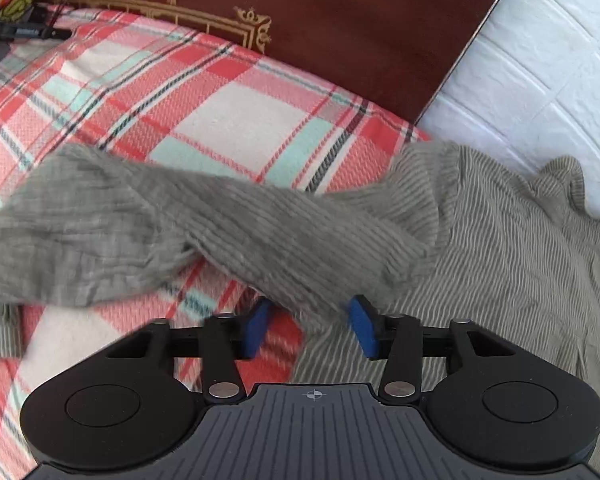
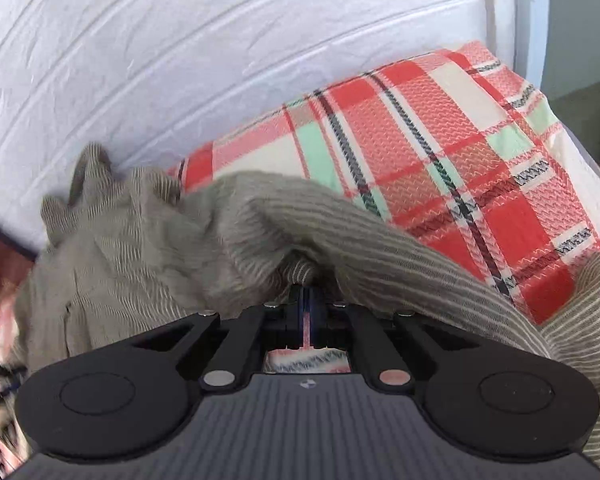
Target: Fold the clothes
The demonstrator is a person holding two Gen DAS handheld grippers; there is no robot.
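I see a red, cream and mint plaid bedspread (image 1: 204,92) covering the bed. At its head edge stands a dark wooden headboard (image 1: 340,20) with gold trim; a white brick-patterned wall (image 2: 180,60) runs along its side edge.

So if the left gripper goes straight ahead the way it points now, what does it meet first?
Most likely the grey ribbed sleeve, lying across the left gripper just past its blue pads. Depth is uncertain.

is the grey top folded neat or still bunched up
Bunched: the grey top lies rumpled on the plaid blanket, one sleeve trailing sideways across it, no flat folds.
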